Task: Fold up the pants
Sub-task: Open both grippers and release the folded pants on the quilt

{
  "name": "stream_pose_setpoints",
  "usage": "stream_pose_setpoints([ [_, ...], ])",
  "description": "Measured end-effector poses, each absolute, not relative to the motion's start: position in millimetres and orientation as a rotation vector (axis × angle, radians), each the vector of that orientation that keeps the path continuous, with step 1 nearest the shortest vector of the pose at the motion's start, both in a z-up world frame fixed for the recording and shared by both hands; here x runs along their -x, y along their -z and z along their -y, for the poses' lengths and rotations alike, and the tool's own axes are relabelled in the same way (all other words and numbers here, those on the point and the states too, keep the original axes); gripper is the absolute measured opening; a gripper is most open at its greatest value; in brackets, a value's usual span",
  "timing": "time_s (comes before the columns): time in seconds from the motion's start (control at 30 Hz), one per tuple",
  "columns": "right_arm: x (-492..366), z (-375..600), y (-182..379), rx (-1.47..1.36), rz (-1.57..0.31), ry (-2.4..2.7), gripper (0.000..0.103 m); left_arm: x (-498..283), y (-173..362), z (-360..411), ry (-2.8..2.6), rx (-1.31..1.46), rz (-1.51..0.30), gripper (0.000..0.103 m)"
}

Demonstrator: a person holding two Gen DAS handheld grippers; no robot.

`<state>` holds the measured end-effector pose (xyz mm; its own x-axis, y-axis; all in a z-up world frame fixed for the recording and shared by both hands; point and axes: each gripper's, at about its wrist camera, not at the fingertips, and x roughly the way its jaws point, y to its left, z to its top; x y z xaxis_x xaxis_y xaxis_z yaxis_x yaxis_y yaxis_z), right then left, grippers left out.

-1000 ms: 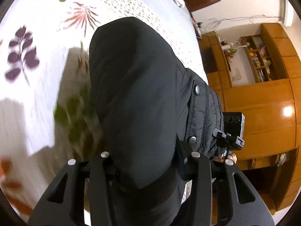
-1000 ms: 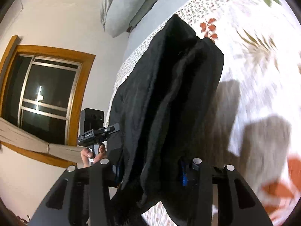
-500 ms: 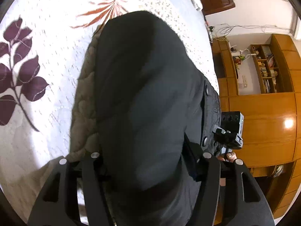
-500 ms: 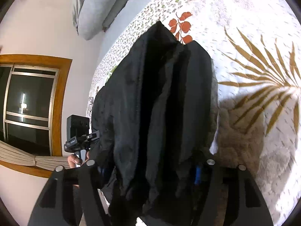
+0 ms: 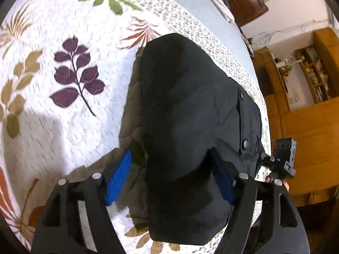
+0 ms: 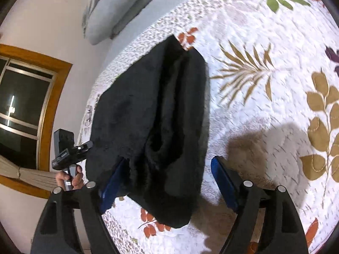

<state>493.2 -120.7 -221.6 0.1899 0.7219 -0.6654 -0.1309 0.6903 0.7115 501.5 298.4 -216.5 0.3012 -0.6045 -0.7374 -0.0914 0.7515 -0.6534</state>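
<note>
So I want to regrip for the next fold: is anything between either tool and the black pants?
Nothing visible: the black folded pants lie on the floral quilt directly between both open tools' blue pads.

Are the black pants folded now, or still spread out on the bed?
Folded: the black pants lie as a compact stack on the floral bedspread, layered edges showing, both grippers open around the near ends.

Black pants (image 5: 190,110) lie folded in a bundle on the leaf-patterned bedspread (image 5: 63,31).

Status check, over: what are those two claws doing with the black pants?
Both claws open. Pants folded, lying on bedspread. Nothing in the way.
</note>
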Motion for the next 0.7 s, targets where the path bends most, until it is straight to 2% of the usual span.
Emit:
stream_pose_setpoints([
  [0.07, -492, 121, 226, -0.578, -1.253, -0.631, 0.084, -500, 220, -296, 0.366, 0.668, -1.243, 0.077],
  [0.2, -486, 134, 221, -0.611, -1.25, -0.645, 0.085, -493, 217, -307, 0.378, 0.753, -1.22, 0.076],
  [0.23, -480, 139, 214, -0.63, -1.233, -0.654, 0.085, -487, 209, -313, 0.37, 0.765, -1.187, 0.079],
  [0.27, -476, 143, 209, -0.641, -1.219, -0.658, 0.086, -481, 205, -317, 0.362, 0.772, -1.166, 0.088],
  [0.3, -471, 147, 203, -0.65, -1.202, -0.661, 0.09, -470, 194, -327, 0.335, 0.786, -1.12, 0.092],
  [0.4, -440, 167, 183, -0.688, -1.136, -0.631, 0.093, -432, 173, -353, 0.29, 0.847, -1.03, 0.093],
  [0.5, -394, 185, 168, -0.699, -1.093, -0.571, 0.095, -380, 151, -372, 0.249, 0.836, -0.964, 0.095],
  [0.6, -333, 196, 151, -0.646, -1.026, -0.494, 0.1, -331, 124, -369, 0.167, 0.735, -0.943, 0.099],
  [0.7, -264, 198, 127, -0.548, -0.95, -0.41, 0.1, -277, 95, -356, 0.09, 0.595, -0.93, 0.1],
])
